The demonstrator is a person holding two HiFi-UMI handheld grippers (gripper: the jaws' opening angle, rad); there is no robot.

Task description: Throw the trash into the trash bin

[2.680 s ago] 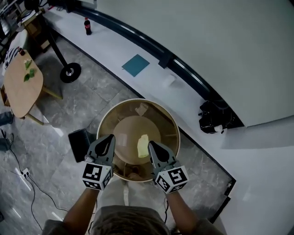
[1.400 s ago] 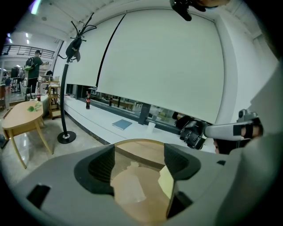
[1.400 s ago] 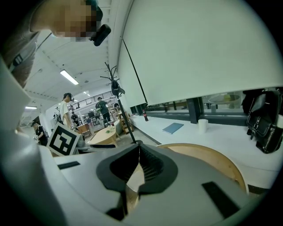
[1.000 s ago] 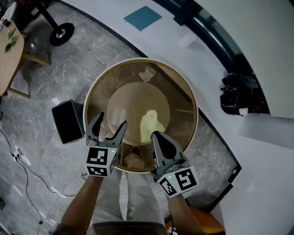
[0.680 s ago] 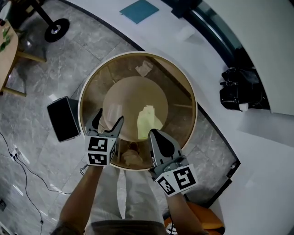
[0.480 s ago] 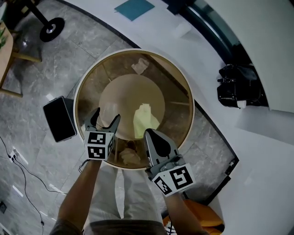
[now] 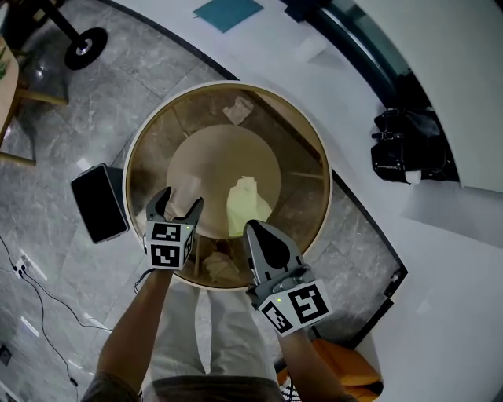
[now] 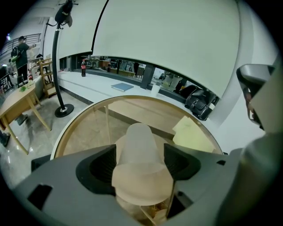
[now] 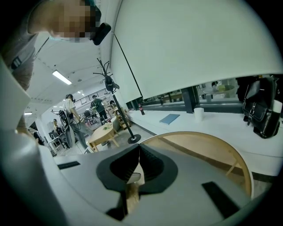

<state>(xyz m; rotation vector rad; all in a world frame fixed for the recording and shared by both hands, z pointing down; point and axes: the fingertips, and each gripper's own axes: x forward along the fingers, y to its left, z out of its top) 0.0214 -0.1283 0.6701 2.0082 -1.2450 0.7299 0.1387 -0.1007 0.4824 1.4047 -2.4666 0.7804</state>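
Held a cloudy plastic cup (image 8: 139, 150) clamped between the jaws of the left claw (image 7: 180, 202), just above the near left part of the round glass tabletop (image 7: 328, 184). Had the right claw (image 7: 255, 232) pressed shut on nothing, over the tabletop's near rim. Found a yellow paper (image 7: 245, 202) lying near the tabletop's middle and a crumpled scrap (image 7: 237, 110) at its far side.

Background stuff: a black backpack (image 7: 410, 147) sits on the long white ledge (image 7: 267, 51), with 1 white cup (image 7: 313, 49) and a teal book (image 7: 228, 11) further along it. The left gripper view also shows a cola bottle (image 8: 83, 68) standing there. In the middle is a round glass-topped table (image 7: 126, 184) with a wooden rim. A coat stand base (image 7: 83, 47) rests on the grey marble floor (image 7: 63, 133), and a white plug (image 7: 23, 265) with cables lies at the lower left.
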